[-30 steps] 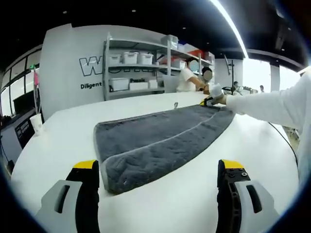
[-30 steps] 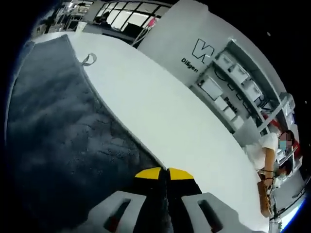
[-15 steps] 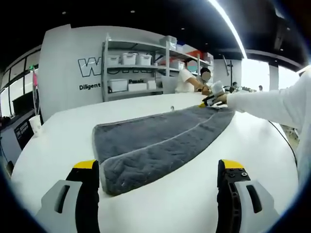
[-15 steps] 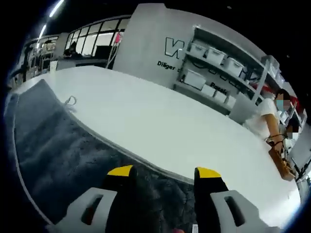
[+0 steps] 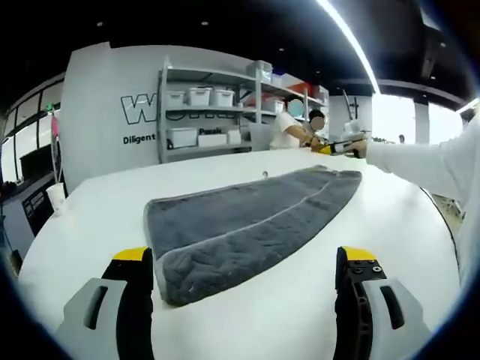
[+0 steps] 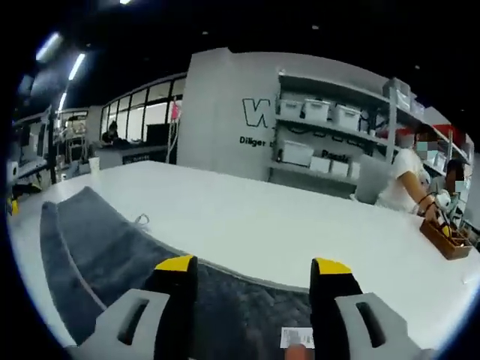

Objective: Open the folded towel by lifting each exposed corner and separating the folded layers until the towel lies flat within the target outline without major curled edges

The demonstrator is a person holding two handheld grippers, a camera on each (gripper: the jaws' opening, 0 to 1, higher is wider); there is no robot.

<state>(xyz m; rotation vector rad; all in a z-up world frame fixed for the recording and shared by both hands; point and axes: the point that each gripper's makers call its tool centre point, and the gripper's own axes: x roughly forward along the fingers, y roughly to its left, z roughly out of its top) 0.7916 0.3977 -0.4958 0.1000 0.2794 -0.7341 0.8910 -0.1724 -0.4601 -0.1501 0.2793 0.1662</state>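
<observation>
While the left claw (image 5: 240, 262) hangs low over the near edge of the white table (image 5: 90, 217), its two yellow-tipped jaws stand wide apart with nothing between them, and they touch nothing. Just past them the grey towel (image 5: 240, 221) lies on the table, stretched long and narrow away from this end. A pale seam runs down its length and marks where one layer lies over the other, so it is folded lengthwise. Its near end is rounded and thick, resting flat on the table.

At the towel's far end the right claw (image 5: 335, 147) is raised a little above the cloth, held out on a white sleeve (image 5: 420, 161). In the right gripper view that claw (image 6: 255, 264) has its jaws spread wide as well, gripping nothing. The dark cloth (image 6: 112, 255) lies beneath and beyond them, with a small white label (image 6: 297, 337) near the bottom. A small loop (image 6: 141, 220) sticks out from the towel's edge onto the bare table.

Farther off stands a grey shelf unit (image 5: 214, 105) with white bins. Two people (image 5: 296, 124) are busy at the far side of the table, where a brown tray (image 6: 446, 244) rests.
</observation>
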